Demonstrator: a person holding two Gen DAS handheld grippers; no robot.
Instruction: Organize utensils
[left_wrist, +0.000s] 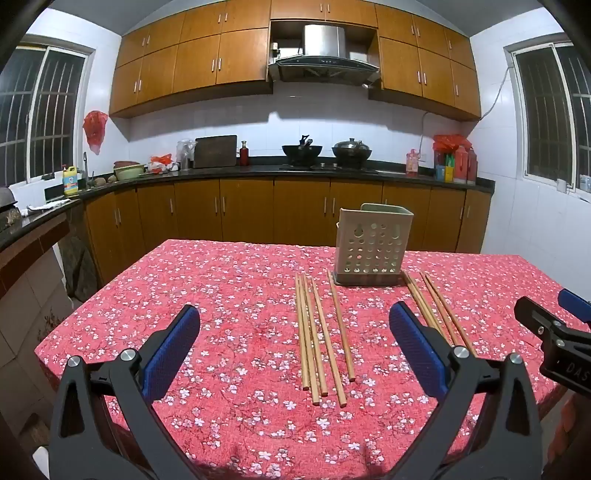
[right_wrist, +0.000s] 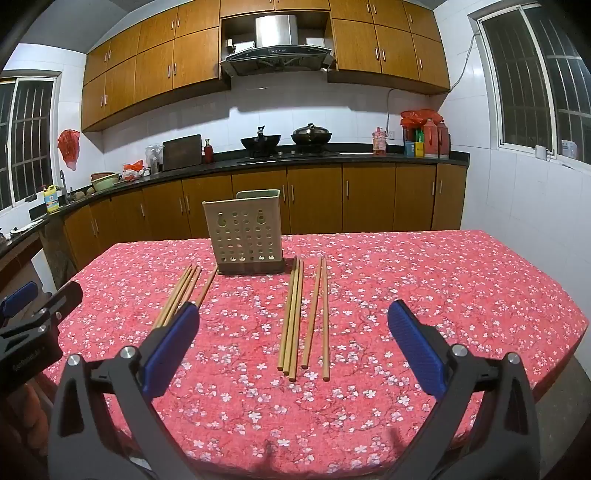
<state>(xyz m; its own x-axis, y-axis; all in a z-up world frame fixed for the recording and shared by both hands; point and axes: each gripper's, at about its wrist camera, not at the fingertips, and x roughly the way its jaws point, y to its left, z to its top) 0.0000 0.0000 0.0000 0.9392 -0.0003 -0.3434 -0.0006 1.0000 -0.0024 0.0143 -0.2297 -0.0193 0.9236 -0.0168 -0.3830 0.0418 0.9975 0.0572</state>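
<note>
A beige perforated utensil holder (left_wrist: 372, 247) (right_wrist: 246, 236) stands upright on the red floral tablecloth. Two groups of wooden chopsticks lie flat in front of it. The left group (left_wrist: 320, 336) (right_wrist: 183, 293) lies ahead of my left gripper (left_wrist: 293, 321), which is open and empty above the table. The right group (left_wrist: 432, 306) (right_wrist: 304, 319) lies ahead of my right gripper (right_wrist: 293, 321), which is open and empty. The right gripper also shows at the right edge of the left wrist view (left_wrist: 554, 332). The left gripper's body shows at the left edge of the right wrist view (right_wrist: 33, 325).
The table (left_wrist: 207, 295) (right_wrist: 461, 280) has its front edge close below both grippers. Kitchen counters with cabinets, woks on a stove (left_wrist: 325, 151), bottles and a sink area line the walls behind. Windows flank both sides.
</note>
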